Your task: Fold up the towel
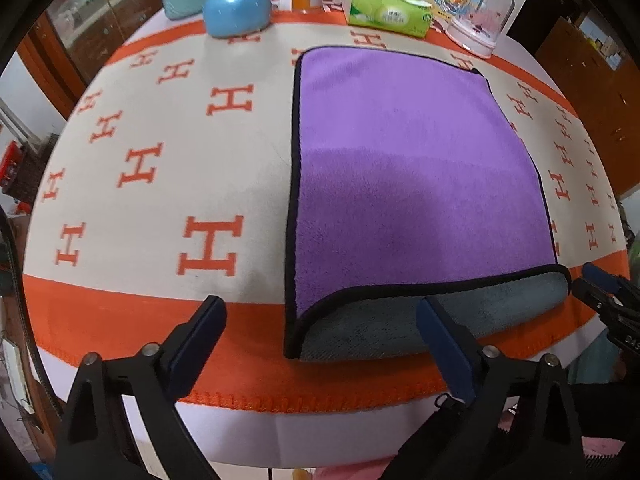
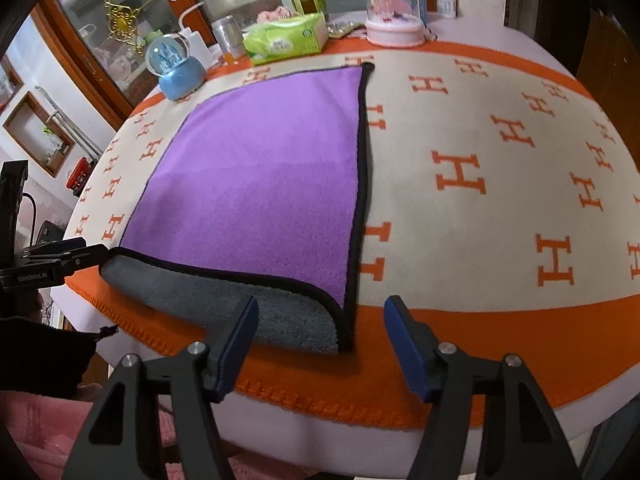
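Left gripper [image 1: 320, 332]: jaws spread wide, holding nothing, poised at the near desk edge by the towel's left corner. Purple towel [image 1: 400, 168] with black trim, flat on the orange-and-cream H-patterned cloth [image 1: 160, 160] covering the desk, near edge turned back to show grey underside. Right gripper [image 2: 320, 332]: jaws likewise apart and holding nothing, hovering at the towel's right near corner. Behind, blue snow globe [image 1: 234, 4] and green tissue pack [image 1: 384, 10].
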Available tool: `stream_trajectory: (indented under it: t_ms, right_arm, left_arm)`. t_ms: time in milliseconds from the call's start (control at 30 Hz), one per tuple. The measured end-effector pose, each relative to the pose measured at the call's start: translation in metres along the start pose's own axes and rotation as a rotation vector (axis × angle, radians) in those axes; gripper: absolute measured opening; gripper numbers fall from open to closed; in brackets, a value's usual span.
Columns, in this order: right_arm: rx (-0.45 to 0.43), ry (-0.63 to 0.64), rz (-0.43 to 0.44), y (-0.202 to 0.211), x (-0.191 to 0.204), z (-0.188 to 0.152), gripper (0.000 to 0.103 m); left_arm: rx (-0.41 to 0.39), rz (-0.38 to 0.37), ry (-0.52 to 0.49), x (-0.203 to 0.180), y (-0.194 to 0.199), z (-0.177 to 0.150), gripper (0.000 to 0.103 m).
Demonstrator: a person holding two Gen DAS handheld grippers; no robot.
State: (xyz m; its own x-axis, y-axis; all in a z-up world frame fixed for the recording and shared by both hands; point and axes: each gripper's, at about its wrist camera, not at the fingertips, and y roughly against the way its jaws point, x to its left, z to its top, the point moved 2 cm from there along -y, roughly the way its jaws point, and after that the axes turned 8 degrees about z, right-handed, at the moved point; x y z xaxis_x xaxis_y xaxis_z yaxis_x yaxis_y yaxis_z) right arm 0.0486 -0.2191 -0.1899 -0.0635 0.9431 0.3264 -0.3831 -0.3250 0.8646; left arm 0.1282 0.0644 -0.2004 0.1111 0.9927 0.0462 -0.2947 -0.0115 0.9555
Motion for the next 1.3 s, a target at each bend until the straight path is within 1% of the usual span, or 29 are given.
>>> stream_trajectory:
  t_ms: [67,267,333,400,500,567,633,767,833,867,933,1000,1033,1067,1200,1300]
  right_arm:
    - [0.019,-0.009,-0.009,-0.005,-0.002,-0.001,0.061]
    - [0.047,-0.018,-0.001,-0.012,-0.003,-0.003,0.054]
    - [0.050,-0.019,0.001,-0.014,-0.003,-0.003,0.048]
    - [0.054,-0.020,0.002,-0.015,-0.004,-0.005,0.047]
    - [0.061,-0.022,0.006,-0.016,-0.005,-0.007,0.041]
    - [0.065,-0.022,0.008,-0.017,-0.005,-0.008,0.038]
    - [0.068,-0.021,0.010,-0.018,-0.004,-0.008,0.033]
    - [0.066,-0.019,0.009,-0.017,-0.003,-0.009,0.030]
    - [0.063,-0.020,0.010,-0.016,-0.003,-0.010,0.025]
    - [0.062,-0.020,0.010,-0.015,-0.003,-0.010,0.024]
    - [0.059,-0.020,0.008,-0.015,-0.003,-0.010,0.021]
    - [0.056,-0.018,0.001,-0.014,-0.002,-0.010,0.017]
    - [0.054,-0.017,-0.001,-0.014,-0.002,-0.010,0.016]
    - [0.053,-0.017,-0.001,-0.013,-0.002,-0.010,0.015]
    - [0.049,-0.012,-0.005,-0.012,-0.001,-0.010,0.005]
    - [0.044,-0.002,-0.002,-0.011,0.001,-0.008,0.004]
  left_arm:
    - [0.021,0.011,-0.010,-0.002,-0.006,0.002,0.092]
    - [0.068,-0.002,-0.035,-0.009,-0.018,0.003,0.074]
    - [0.084,-0.009,-0.039,-0.010,-0.021,0.002,0.066]
    - [0.097,-0.016,-0.042,-0.012,-0.024,0.001,0.062]
    - [0.111,-0.018,-0.044,-0.015,-0.027,-0.001,0.053]
    - [0.117,-0.022,-0.044,-0.015,-0.029,-0.003,0.049]
    - [0.120,-0.016,-0.046,-0.015,-0.029,-0.005,0.041]
    - [0.124,-0.013,-0.039,-0.015,-0.026,-0.008,0.032]
    - [0.122,-0.013,-0.040,-0.015,-0.025,-0.009,0.026]
    - [0.119,-0.016,-0.039,-0.013,-0.023,-0.012,0.024]
    - [0.118,-0.023,-0.040,-0.013,-0.021,-0.014,0.016]
    - [0.117,-0.027,-0.040,-0.009,-0.018,-0.016,0.014]
    - [0.115,-0.027,-0.039,-0.009,-0.017,-0.017,0.011]
    - [0.113,-0.028,-0.040,-0.008,-0.016,-0.017,0.010]
    - [0.111,-0.031,-0.039,-0.007,-0.014,-0.016,0.008]
    - [0.109,-0.032,-0.040,-0.006,-0.013,-0.016,0.007]
